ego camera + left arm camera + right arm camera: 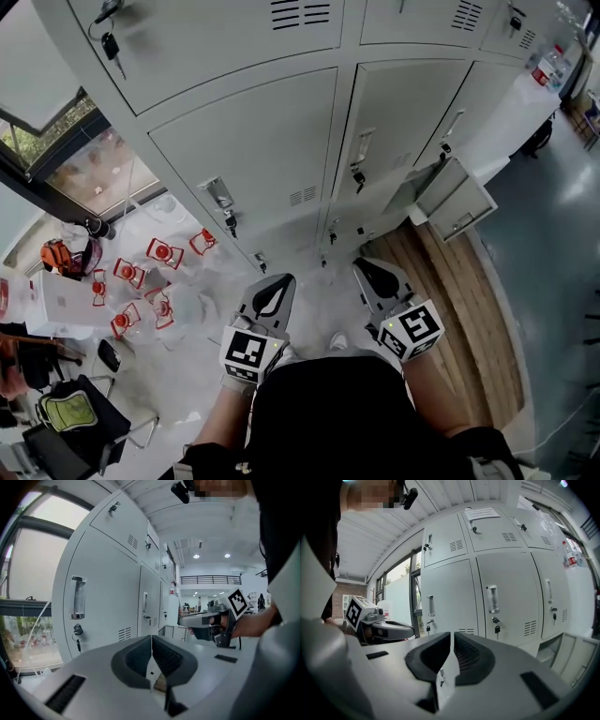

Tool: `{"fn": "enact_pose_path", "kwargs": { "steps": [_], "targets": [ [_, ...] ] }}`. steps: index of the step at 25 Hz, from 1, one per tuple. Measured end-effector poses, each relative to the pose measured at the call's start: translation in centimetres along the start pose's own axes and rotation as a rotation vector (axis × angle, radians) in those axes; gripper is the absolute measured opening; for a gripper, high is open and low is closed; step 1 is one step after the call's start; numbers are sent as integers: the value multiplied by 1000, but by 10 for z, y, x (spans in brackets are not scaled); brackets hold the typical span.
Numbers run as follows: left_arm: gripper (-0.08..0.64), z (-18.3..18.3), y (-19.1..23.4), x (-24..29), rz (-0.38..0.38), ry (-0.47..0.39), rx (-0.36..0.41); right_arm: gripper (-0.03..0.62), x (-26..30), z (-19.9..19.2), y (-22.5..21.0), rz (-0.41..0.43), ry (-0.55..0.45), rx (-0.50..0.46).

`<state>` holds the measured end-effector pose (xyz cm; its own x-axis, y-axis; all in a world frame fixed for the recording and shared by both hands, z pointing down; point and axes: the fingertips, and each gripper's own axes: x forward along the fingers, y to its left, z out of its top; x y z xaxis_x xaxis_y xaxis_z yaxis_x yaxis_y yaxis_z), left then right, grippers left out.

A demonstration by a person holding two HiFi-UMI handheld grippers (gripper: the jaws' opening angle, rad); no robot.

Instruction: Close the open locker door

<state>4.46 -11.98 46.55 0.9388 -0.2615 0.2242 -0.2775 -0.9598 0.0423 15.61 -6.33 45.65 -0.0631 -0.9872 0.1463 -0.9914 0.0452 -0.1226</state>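
A wall of grey lockers [253, 141] stands in front of me. One small low door [452, 199] at the right hangs open, swung out over the floor; in the right gripper view this open door [569, 651] shows at the lower right. My left gripper [272, 298] and right gripper [380, 278] are held side by side just in front of my body, pointing at the lockers and well short of the open door. The left gripper [151, 641] has its jaws shut with nothing between them. So does the right gripper [452, 640].
Several red items lie on crumpled clear plastic [155, 272] on the floor at the left, by a window [66, 141]. A chair with a yellow-green bag [66, 412] stands at the lower left. A wooden floor strip [473, 309] runs under the open door.
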Motion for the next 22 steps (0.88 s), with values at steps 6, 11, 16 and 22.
{"fn": "enact_pose_path", "kwargs": {
  "steps": [6,11,16,22],
  "targets": [
    [23,1,-4,5,-15,1,3,40,-3,0,1,-2,9,-31],
    [23,0,-4,3,-10,3,2,40,-2,-3,3,3,21,-40],
    [23,-2,0,0,3,7,-2,40,-1,-4,3,7,19,-36],
    [23,-4,4,-2,15,10,-3,40,3,-6,6,17,25,-34]
  ]
}}
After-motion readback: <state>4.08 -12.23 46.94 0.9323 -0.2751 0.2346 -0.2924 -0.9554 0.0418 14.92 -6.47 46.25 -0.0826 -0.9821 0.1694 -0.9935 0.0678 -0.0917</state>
